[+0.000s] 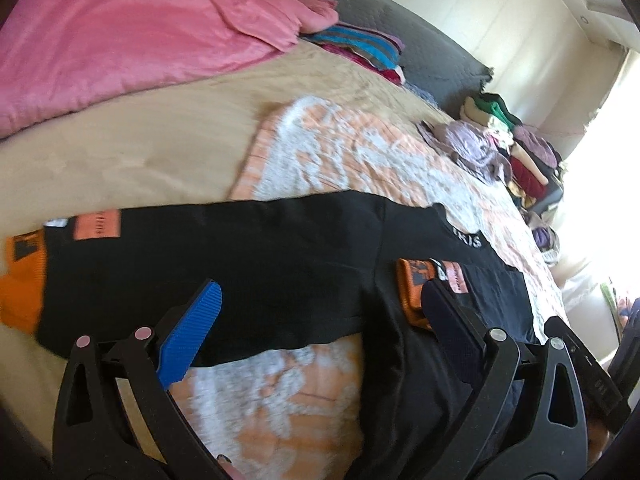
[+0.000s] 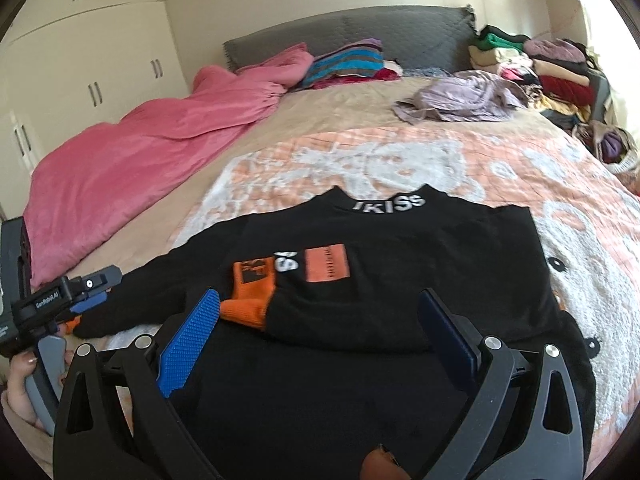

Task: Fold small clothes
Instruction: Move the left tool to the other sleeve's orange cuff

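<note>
A black long-sleeved shirt [image 2: 400, 280] with orange cuffs and white collar lettering lies flat on a peach-and-white blanket [image 2: 440, 160]. One sleeve is folded across the chest, its orange cuff [image 2: 248, 292] resting near the shirt's middle. The other sleeve [image 1: 180, 248] stretches out to the left and ends in an orange cuff [image 1: 22, 288]. My left gripper [image 1: 320, 320] hovers open over the shirt's lower part, holding nothing. My right gripper [image 2: 320, 328] is open too, above the hem with the folded cuff just beyond its left finger. The left gripper [image 2: 80, 300] shows at that view's left edge.
A pink duvet [image 2: 140, 140] is bunched along the bed's left side. Striped folded cloth [image 2: 348, 64] lies by the grey headboard [image 2: 340, 28]. A lilac garment [image 2: 460, 96] and a pile of clothes [image 2: 552, 76] sit at the far right. White wardrobes [image 2: 92, 60] stand at left.
</note>
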Available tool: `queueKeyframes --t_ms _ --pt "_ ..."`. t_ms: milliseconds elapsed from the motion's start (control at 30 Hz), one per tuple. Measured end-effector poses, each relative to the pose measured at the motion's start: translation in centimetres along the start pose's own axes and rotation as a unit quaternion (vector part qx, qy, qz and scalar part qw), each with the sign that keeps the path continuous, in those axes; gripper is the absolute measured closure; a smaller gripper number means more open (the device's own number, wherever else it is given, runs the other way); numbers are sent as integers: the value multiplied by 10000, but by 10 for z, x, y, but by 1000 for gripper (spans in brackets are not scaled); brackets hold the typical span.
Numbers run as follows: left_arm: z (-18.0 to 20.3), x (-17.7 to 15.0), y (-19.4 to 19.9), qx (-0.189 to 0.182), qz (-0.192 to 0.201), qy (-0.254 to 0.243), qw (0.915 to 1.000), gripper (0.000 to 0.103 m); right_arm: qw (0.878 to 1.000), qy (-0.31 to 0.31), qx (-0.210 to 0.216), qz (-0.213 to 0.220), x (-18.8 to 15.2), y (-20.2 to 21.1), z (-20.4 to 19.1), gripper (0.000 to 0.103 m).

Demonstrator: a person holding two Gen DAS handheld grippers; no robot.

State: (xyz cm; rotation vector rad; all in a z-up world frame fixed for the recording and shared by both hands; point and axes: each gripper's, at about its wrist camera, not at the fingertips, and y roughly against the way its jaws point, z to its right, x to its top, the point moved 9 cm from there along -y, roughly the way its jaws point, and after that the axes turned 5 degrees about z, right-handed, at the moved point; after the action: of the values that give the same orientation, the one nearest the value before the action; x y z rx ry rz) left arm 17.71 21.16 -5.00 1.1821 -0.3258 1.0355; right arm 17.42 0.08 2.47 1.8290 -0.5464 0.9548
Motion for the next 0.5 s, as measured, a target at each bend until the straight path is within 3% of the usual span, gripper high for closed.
queueKeyframes --t_ms 233,500 --pt "-36 5 22 569 210 123 9981 10 9992 251 302 69 9 0 -35 5" --pt "-71 10 44 885 400 398 9945 10 9967 544 597 12 14 -10 -77 5"
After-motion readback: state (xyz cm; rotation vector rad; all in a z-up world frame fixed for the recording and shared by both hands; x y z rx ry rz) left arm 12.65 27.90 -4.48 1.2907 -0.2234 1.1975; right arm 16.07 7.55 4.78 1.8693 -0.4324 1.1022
